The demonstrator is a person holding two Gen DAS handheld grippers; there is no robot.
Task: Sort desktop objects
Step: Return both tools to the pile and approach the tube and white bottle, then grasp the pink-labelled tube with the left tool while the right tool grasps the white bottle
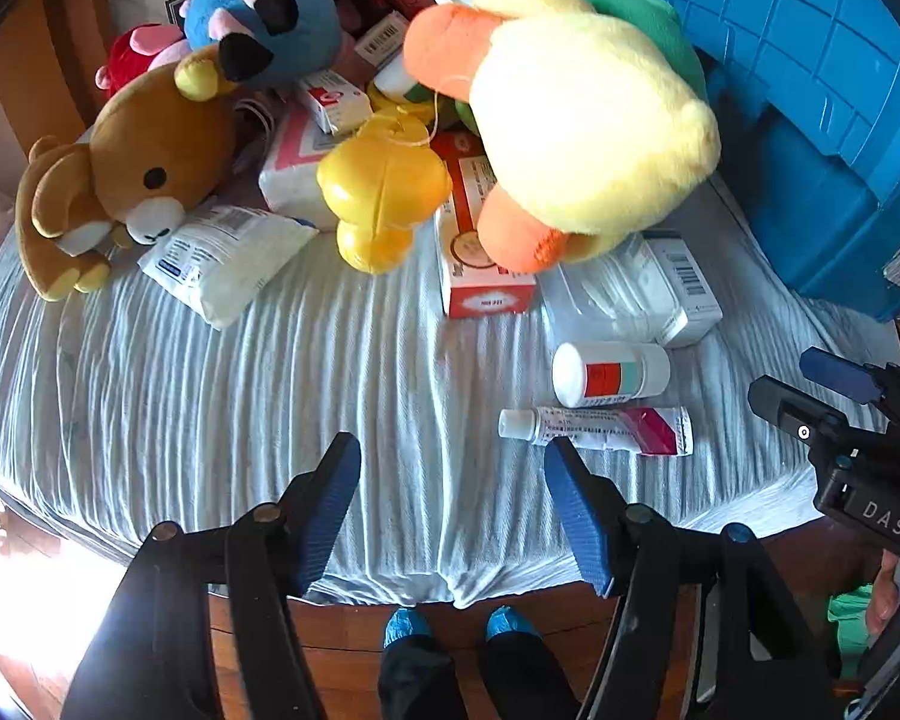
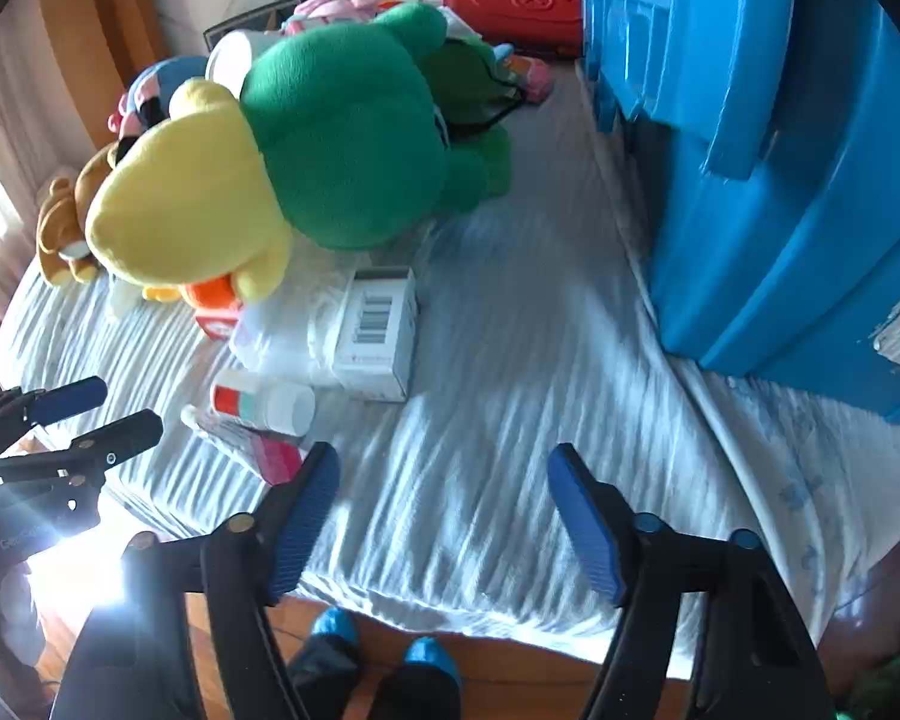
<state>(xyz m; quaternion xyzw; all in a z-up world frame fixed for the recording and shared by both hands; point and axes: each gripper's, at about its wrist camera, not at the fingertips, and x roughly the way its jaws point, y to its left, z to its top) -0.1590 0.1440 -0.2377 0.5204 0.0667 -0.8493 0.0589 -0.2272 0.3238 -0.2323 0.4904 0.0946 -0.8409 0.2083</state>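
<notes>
Both your left gripper (image 1: 453,504) and right gripper (image 2: 444,516) hang spread, holding nothing. The ointment tube (image 1: 606,429) lies just below the white bottle (image 1: 609,373); it looks light and squashy, so pinch it gently across its middle

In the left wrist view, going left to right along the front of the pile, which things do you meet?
Brown bear plush → white pouch → yellow plastic toy → red-and-white box → barcoded white box → blue bin.
</notes>
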